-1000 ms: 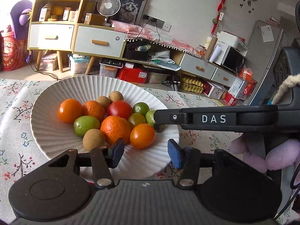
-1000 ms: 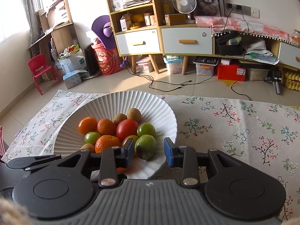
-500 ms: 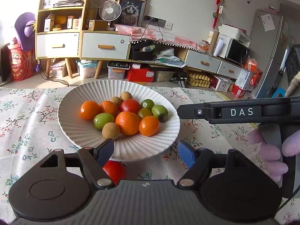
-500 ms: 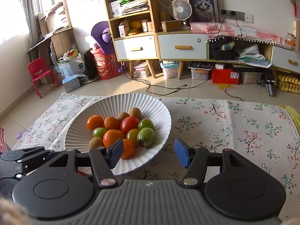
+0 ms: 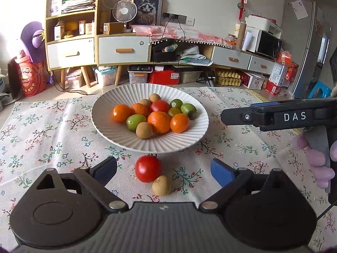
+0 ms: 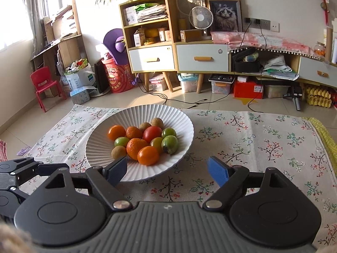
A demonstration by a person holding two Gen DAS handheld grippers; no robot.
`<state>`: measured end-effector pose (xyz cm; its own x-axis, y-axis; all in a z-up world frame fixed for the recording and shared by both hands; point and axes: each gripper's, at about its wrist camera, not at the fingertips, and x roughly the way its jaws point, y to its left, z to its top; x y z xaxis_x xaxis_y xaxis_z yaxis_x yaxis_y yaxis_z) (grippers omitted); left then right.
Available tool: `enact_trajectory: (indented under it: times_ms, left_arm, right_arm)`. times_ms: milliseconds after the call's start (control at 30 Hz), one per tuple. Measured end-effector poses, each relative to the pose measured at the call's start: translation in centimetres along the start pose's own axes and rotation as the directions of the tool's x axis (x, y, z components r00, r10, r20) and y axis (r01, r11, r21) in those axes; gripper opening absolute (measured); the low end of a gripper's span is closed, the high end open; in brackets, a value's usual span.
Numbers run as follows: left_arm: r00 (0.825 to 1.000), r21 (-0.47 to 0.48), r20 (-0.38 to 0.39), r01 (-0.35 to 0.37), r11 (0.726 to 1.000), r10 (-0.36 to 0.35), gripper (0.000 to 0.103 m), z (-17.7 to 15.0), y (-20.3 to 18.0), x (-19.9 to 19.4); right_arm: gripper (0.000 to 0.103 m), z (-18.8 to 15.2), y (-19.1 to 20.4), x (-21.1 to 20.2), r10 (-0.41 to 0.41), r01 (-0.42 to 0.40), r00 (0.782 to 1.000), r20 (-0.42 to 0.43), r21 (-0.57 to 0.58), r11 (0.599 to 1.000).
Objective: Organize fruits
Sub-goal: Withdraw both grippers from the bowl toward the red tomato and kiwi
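Note:
A white ribbed plate (image 5: 109, 130) (image 6: 183, 122) on the flowered cloth holds several fruits: oranges, red tomatoes, green limes and small brown ones. In front of the plate a red tomato (image 5: 148, 168) and a small brown fruit (image 5: 161, 185) lie loose on the cloth. My left gripper (image 5: 163, 168) hovers just short of them, jaws opening wide, and the two fruits lie on the cloth between and below its fingertips, untouched. My right gripper (image 6: 167, 169) hangs at the plate's near right rim, jaws opening, nothing between them. It also shows at the right of the left wrist view as a black bar (image 5: 273, 116).
The flowered tablecloth (image 6: 263, 139) spreads right of the plate. A gloved hand (image 5: 316, 160) holds the right gripper. Beyond the table's far edge are the floor, drawer cabinets (image 6: 202, 58), a red child's chair (image 6: 44, 86) and storage boxes.
Both grippers have drawn back from the plate and opened wide. A green lime left the right jaws and lies on the plate. The tomato and brown fruit on the cloth came into the left view.

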<state>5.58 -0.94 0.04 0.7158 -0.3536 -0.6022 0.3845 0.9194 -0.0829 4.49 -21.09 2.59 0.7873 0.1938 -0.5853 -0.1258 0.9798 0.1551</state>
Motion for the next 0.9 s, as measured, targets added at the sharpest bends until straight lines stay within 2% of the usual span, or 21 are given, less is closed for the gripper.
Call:
enact_trajectory:
  times_ms: [67,200,300,400,533,733,833,900]
  left_arm:
    - [1.0,0.007,-0.005,-0.017,1.0,0.017,0.094,-0.3,0.2,-0.4]
    - [0.998,0.035,-0.023,-0.056,0.998,0.057,0.094,-1.0,0.9,-1.2]
    - [0.996,0.043,-0.032,-0.08,0.996,0.082,0.094,-1.8,1.4,-1.4]
    - [0.996,0.008,-0.023,-0.083,0.997,0.083,0.094,-3.4,2.1,-1.5]
    - [0.993,0.011,-0.073,-0.097,0.995,0.097,0.094,-4.9,2.4,-0.8]
    - [0.987,0.031,-0.098,-0.126,0.991,0.129,0.094,-5.4,3.4,0.4]
    - [0.986,0.04,-0.096,-0.132,0.991,0.135,0.094,-5.4,3.9,0.7]
    - [0.987,0.054,-0.086,-0.13,0.99,0.135,0.094,-5.3,4.2,0.7]
  right_arm:
    - [0.088,-0.3,0.3,-0.2,0.0,0.0,1.0,-0.006,0.0,1.0]
    - [0.098,-1.4,1.3,-0.7,-0.019,0.018,1.0,-0.017,-0.032,0.999]
    - [0.101,-2.4,2.0,-0.8,-0.008,0.007,1.0,-0.024,-0.042,0.999]
    - [0.102,-3.4,2.2,-0.9,0.001,-0.002,0.999,-0.035,-0.023,1.0]
    - [0.102,-5.1,2.5,-0.8,0.0,0.001,0.999,-0.05,0.014,1.0]
    - [0.102,-6.4,4.2,0.0,-0.016,0.012,0.999,-0.039,-0.098,0.995]
    - [0.096,-6.7,5.0,0.7,0.024,-0.031,0.998,-0.063,-0.116,0.993]
    - [0.088,-6.7,5.5,1.1,0.041,-0.05,0.997,-0.069,-0.135,0.99]
